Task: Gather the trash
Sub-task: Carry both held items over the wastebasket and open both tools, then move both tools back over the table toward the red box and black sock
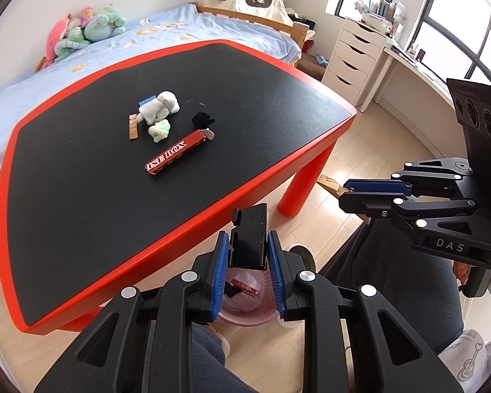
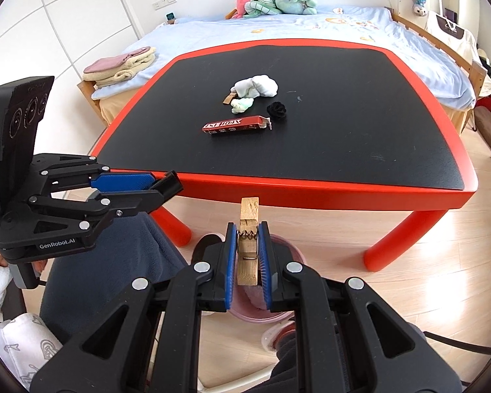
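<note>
My left gripper (image 1: 248, 255) is shut on a black binder clip (image 1: 250, 239) and holds it over a pink bin (image 1: 245, 314) on the floor; the bin holds a red box and black scraps. My right gripper (image 2: 248, 252) is shut on a wooden clothespin (image 2: 248, 245) above the same bin (image 2: 262, 314). On the black table (image 1: 114, 196) lie a red box (image 1: 176, 155), white tissue (image 1: 158, 106), a green-white wad (image 1: 160, 130), a black wad (image 1: 202, 119), a wooden clothespin (image 1: 133, 127) and a blue piece (image 1: 146, 100).
The table has a red rim and red legs (image 2: 396, 245). A bed (image 1: 81, 62) with plush toys lies behind it. White drawers (image 1: 353, 59) and a desk stand by the window. A person's lap sits under both grippers.
</note>
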{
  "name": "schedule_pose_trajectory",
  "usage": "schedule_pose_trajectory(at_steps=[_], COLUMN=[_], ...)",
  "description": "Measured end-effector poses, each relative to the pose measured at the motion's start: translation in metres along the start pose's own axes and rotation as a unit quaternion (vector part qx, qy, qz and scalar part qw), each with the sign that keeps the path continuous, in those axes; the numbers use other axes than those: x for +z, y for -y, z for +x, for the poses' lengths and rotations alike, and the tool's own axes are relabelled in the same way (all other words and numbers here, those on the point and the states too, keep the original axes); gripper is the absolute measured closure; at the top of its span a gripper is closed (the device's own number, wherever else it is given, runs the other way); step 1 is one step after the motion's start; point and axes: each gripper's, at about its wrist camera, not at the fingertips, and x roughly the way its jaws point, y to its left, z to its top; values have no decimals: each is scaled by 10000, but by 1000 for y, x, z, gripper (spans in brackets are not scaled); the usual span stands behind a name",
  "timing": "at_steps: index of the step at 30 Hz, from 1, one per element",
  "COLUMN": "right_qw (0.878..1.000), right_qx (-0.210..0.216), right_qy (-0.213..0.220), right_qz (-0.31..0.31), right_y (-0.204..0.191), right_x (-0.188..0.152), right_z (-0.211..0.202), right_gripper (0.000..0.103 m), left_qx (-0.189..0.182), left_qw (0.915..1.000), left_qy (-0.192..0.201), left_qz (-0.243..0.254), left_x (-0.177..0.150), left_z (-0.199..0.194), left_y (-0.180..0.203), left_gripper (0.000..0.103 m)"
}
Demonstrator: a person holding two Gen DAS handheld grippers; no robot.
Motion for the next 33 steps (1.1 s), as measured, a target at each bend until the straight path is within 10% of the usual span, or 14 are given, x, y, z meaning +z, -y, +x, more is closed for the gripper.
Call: schedule_pose_trajectory(at_steps=[2, 4, 7, 9, 15, 33], right_qw=[10000, 10000, 9999, 9996, 9993, 9995], right_qx=[33, -56, -132, -269, -327, -285], right_qy=[-13, -35, 49, 27, 51, 62], right_qz=[5, -18, 56, 85, 183, 142], right_y=[1, 2, 6, 8, 12, 10], right_x=[0, 0, -1, 0, -1, 3], right_z=[1, 4, 3, 5, 3, -3], right_gripper=[88, 46, 15, 12, 6, 3], left_qx=[7, 8, 87, 165, 236, 345], left_qw=[10000, 10000, 9999, 9997, 9993, 9988], left_qy=[7, -28, 57, 157, 189, 266], left_qz=[-2, 4, -62, -109, -228, -232], left_x=[0, 1, 2, 2, 2, 3], left_z=[1, 4, 2, 0, -4, -13], left_y=[-1, -1, -4, -6, -14, -18], left_gripper=[77, 71, 32, 15, 8, 8])
